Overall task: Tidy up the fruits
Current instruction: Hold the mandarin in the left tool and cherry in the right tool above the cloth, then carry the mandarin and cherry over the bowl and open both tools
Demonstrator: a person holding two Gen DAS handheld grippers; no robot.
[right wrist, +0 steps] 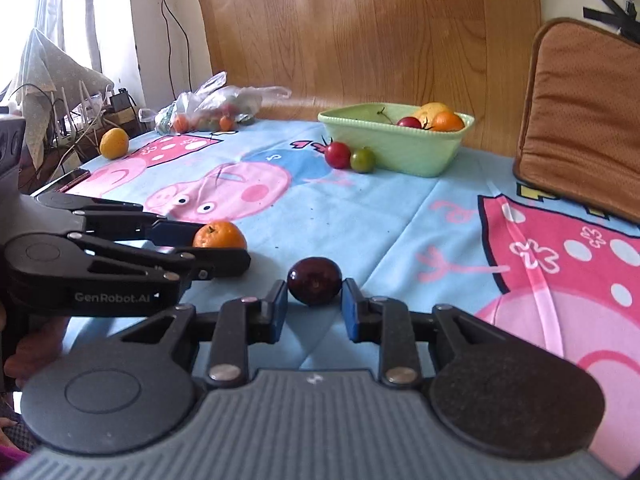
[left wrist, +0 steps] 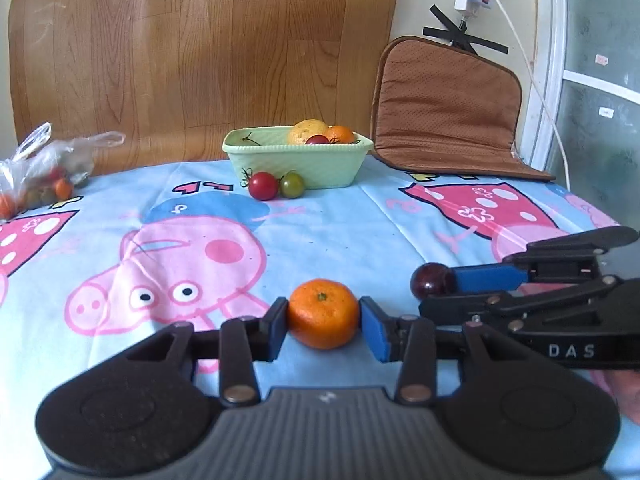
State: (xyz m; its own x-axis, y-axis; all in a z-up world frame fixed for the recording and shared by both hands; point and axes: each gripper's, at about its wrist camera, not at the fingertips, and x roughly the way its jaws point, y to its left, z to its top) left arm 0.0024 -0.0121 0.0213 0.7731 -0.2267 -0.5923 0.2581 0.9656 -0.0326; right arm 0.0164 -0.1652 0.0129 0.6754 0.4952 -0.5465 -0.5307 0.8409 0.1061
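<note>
My left gripper (left wrist: 324, 326) is shut on an orange tangerine (left wrist: 323, 314) that rests on the cloth; it also shows in the right wrist view (right wrist: 219, 236). My right gripper (right wrist: 315, 306) is shut on a dark red plum (right wrist: 315, 286), seen from the side in the left wrist view (left wrist: 432, 280). A light green basket (left wrist: 298, 160) stands at the back with a yellow fruit (left wrist: 307, 131), an orange (left wrist: 339, 134) and a red tomato (left wrist: 317, 139) inside. A red tomato (left wrist: 263, 186) and a green tomato (left wrist: 292, 185) lie on the cloth against its front.
A Peppa Pig cloth (left wrist: 340, 232) covers the table. A plastic bag of small fruits (left wrist: 40, 172) lies at the far left. A yellow fruit (right wrist: 114, 143) sits near the left edge. A brown cushion (left wrist: 444, 108) leans at the back right.
</note>
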